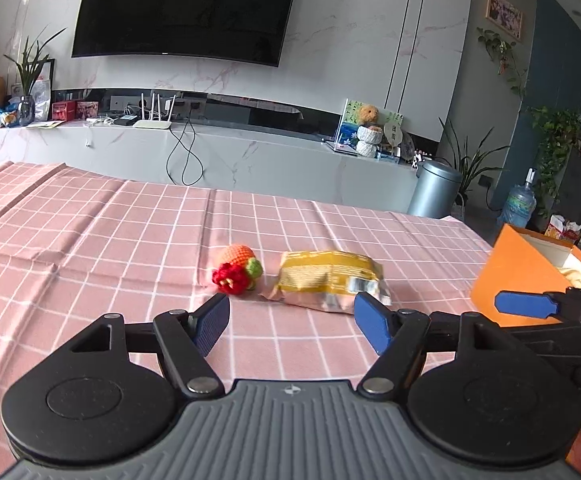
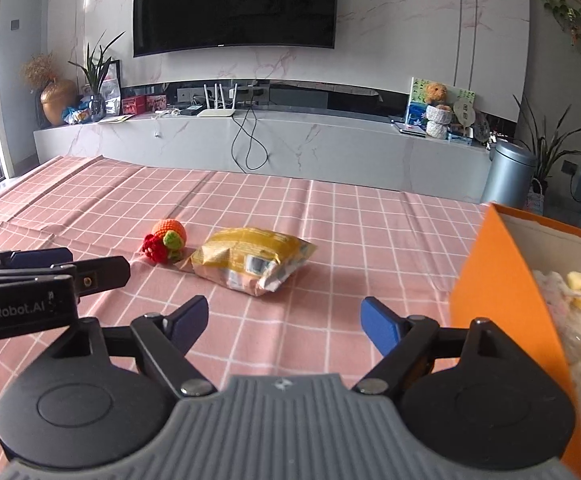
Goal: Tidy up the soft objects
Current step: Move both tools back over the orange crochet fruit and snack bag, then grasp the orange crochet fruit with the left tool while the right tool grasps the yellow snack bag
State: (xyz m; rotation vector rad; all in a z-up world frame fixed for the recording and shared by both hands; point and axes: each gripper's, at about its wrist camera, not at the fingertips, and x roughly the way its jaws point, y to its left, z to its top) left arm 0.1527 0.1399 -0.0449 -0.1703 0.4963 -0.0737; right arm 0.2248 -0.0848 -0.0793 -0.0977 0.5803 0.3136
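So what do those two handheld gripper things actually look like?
The left gripper and the right gripper look alike: ribbed grey bodies, black round hubs, black linkage arms with silver pins, and flat blue fingertip pads. White "GenRobot.AI" lettering marks the left one's black side.

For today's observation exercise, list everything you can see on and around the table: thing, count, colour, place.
crocheted toy: one, orange, red and green, mid-table, left of the packet
snack packet: one, yellow and silver, mid-table
box: one, orange, table's right edge, pale soft items inside
tablecloth: one, pink checked, over the table
television: one, black, on the wall
bin: one, grey, beyond the table
left gripper: one, open, empty
right gripper: one, open, empty
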